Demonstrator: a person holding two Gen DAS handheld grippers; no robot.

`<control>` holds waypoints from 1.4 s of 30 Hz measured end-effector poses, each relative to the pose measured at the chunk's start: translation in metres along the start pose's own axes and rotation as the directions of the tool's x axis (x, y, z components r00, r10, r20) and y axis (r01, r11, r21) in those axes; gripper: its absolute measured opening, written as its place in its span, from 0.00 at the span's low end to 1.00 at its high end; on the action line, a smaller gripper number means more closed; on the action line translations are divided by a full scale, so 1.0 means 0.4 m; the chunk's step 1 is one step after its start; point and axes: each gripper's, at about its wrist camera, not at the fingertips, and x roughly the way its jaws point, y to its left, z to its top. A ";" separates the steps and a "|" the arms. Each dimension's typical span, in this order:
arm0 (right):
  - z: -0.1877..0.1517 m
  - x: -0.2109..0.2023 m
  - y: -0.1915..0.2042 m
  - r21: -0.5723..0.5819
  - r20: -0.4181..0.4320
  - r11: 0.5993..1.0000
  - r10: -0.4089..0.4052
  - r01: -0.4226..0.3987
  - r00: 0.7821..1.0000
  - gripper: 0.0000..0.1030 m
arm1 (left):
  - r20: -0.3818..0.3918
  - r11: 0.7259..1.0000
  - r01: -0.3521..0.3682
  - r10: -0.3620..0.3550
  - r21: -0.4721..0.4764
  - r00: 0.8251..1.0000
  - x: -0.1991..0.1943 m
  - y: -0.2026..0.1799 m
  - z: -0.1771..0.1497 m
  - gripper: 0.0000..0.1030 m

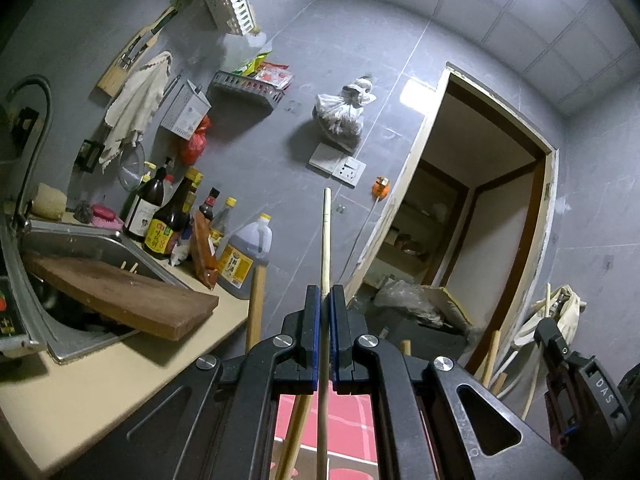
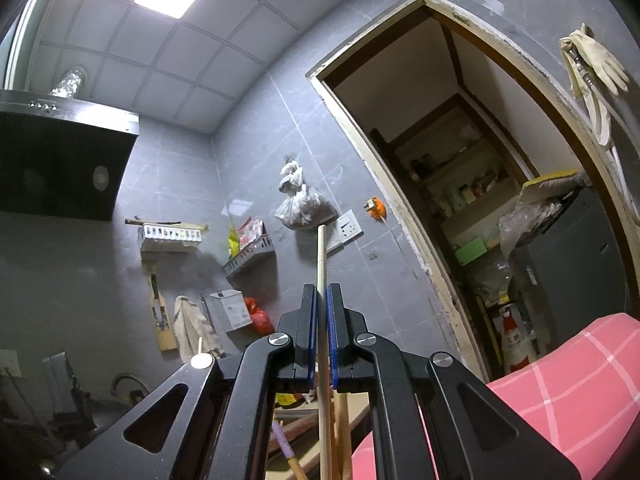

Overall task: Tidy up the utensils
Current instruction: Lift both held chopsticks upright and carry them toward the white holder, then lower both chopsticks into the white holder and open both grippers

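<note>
To the far left of the left hand-held gripper a steel sink is set into the beige table, and a thick wooden cutting board lies tilted across its rim. Beyond the board and nearer the gripper, a cluster of sauce bottles stands against the grey tiled wall, with a large oil jug closest to the jaws. Above them a pale cloth and slotted racks hang on the wall. The left hand-held gripper's jaws are pressed together on a single pale chopstick, which runs between the blue pads and sticks out well past the tips, pointing toward the wall socket. To the right of it opens a doorway, and the other tool shows at the frame's right edge.

In the right wrist view, a black range hood sits far to the left of the right hand-held gripper, with a white rack and a hanging plastic bag closer in. This gripper is likewise clamped narrow on a second chopstick that rises straight out ahead of the tips. More wooden sticks show below, behind the jaws. To the right lies a pink checked cloth, and gloves hang beside the doorway.
</note>
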 end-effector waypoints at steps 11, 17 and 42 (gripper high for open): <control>-0.029 0.007 -0.004 -0.018 -0.021 0.999 -0.037 0.037 0.999 0.03 | -0.016 1.000 -0.005 0.005 -0.018 1.000 0.013 0.012 -0.029 0.02; -0.047 0.005 -0.011 -0.026 -0.033 0.997 -0.067 0.066 0.997 0.03 | -0.010 1.000 -0.021 0.021 0.000 1.000 0.018 0.009 -0.049 0.02; -0.112 0.000 0.005 -0.097 -0.171 0.990 -0.114 0.098 0.979 0.04 | -0.117 0.989 -0.052 0.068 0.137 0.991 0.009 -0.021 -0.139 0.02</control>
